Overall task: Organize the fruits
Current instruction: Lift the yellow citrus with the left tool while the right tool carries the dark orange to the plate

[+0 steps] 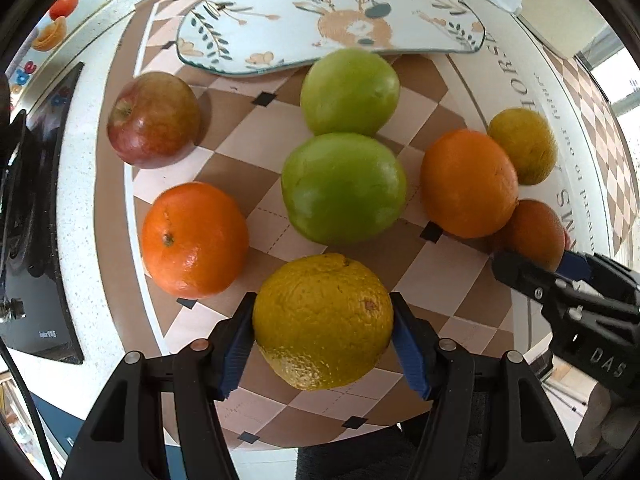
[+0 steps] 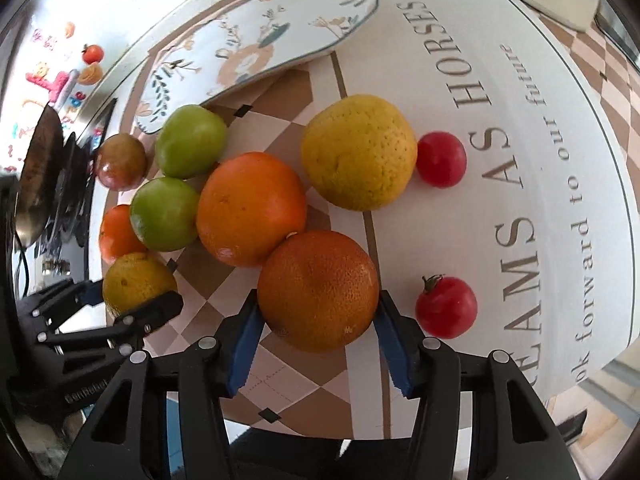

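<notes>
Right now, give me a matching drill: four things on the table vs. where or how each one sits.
Things:
1. yellow-green bumpy citrus
2. dark orange round citrus
3. red-green apple
4. floral oval plate

States:
A. between the right gripper fingers
B. empty, at the far edge of the checked mat
C. between the left gripper fingers
D. standing alone, touching no other fruit

Pairs: 1-C, 2-A, 3-D, 4-B

In the left wrist view, the dark orange round fruit (image 1: 534, 232) is partly hidden behind the black right hand-held gripper (image 1: 560, 270). The white floral ceramic plate (image 1: 280, 12) is cut off at the top edge. The beige lettering (image 1: 576, 200) on the bench mat is blurred.
</notes>
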Demonstrator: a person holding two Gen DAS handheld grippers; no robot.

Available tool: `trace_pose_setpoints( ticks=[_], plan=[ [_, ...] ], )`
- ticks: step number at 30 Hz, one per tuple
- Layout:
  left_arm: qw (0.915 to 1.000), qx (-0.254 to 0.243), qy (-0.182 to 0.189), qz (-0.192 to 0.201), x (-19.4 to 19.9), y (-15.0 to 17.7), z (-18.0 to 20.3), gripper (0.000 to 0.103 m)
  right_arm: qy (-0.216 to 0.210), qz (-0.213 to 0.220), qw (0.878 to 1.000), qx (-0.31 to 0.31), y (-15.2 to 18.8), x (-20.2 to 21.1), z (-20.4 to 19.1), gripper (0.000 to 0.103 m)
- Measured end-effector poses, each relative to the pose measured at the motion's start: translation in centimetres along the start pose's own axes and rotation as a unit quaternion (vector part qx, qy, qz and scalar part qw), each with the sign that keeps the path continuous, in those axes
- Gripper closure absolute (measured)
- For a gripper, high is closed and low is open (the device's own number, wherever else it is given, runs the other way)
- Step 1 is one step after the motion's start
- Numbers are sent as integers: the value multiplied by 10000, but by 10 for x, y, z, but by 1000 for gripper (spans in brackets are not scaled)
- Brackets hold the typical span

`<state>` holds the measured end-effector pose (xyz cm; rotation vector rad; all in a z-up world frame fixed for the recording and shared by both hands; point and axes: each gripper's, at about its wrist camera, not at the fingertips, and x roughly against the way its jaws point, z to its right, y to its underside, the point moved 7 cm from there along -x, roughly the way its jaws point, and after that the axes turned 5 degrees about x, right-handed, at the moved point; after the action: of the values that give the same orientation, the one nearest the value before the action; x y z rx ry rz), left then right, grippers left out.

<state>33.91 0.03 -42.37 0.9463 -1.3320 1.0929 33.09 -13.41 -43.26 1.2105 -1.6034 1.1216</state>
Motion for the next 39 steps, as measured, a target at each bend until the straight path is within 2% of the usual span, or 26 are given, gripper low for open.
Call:
trace_pose_setpoints(
  ticks=[4,10,13,16,19,23,28,34,39],
  plan=[
    [9995,265,-21,153,20,-5,0,42,-276,154,9988,384,-3,20,-6,46],
    [9961,658,402,425,67,-25,2,42,-704,509,9932,781,-26,62,-22,46],
    [9918,860,640,689,99,-57,4,42,-944,758,9893,817,-58,83,-28,46],
    [9841,1126,908,1034,118,-96,-4,42,-936,948,9869,906,-102,88,-31,46],
    [9798,1373,831,1190,120,-145,-15,42,-877,958,9870,943,-152,75,-32,46],
    [9767,1777,802,894,88,-199,-33,42,-718,714,9880,1165,-202,40,-40,46],
    [9692,2193,1099,221,36,-239,-44,42,-573,283,9902,1241,-242,-7,-40,46],
    [9655,2362,1065,-245,-1,-254,-46,42,-428,-56,9897,1364,-261,-39,-36,46],
    [9640,2418,1032,-407,-12,-249,-45,42,-453,-199,9881,1458,-263,-48,-38,45]
  ],
)
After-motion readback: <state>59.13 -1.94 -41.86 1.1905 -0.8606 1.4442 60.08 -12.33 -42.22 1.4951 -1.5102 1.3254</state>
